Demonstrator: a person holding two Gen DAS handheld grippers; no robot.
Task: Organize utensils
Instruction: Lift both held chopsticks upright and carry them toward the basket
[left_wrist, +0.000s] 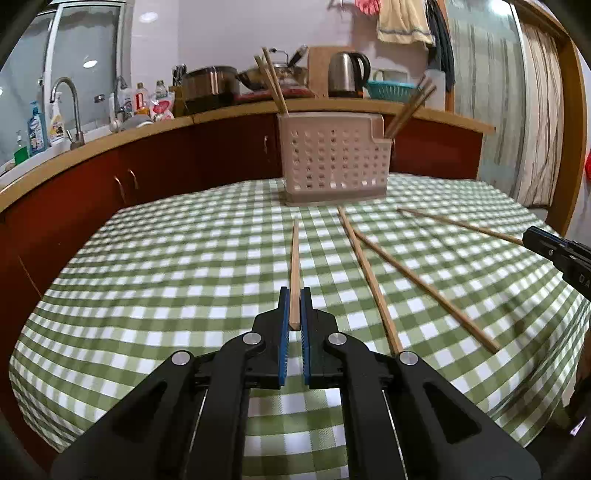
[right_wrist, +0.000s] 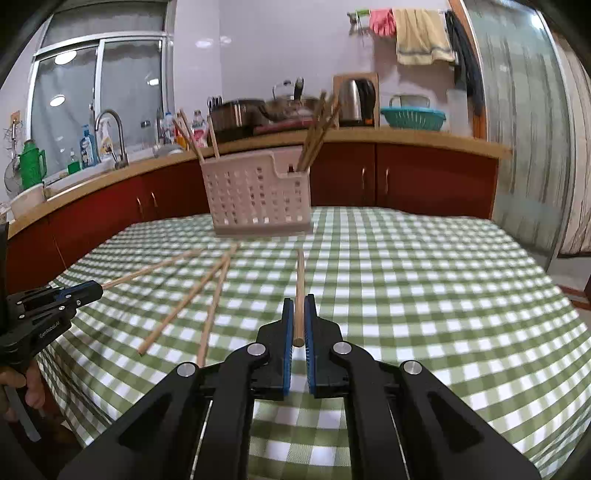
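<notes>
Closed blue-padded black left gripper (left_wrist: 294, 295) pinches one thin wooden chopstick (left_wrist: 294, 266); the right gripper (right_wrist: 299, 306) clamps another chopstick (right_wrist: 300, 288). Two loose chopsticks (left_wrist: 369, 273) lie mid-tabletop before the perforated beige plastic holder (left_wrist: 332, 158) near the far edge.

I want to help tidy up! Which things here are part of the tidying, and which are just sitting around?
Part of the job:
- left claw gripping a chopstick
- right claw gripping a chopstick
- two loose chopsticks on the tablecloth
- utensil basket

Just sitting around:
- kettle
- teal colander
- dish soap bottles
- hanging towel
</notes>
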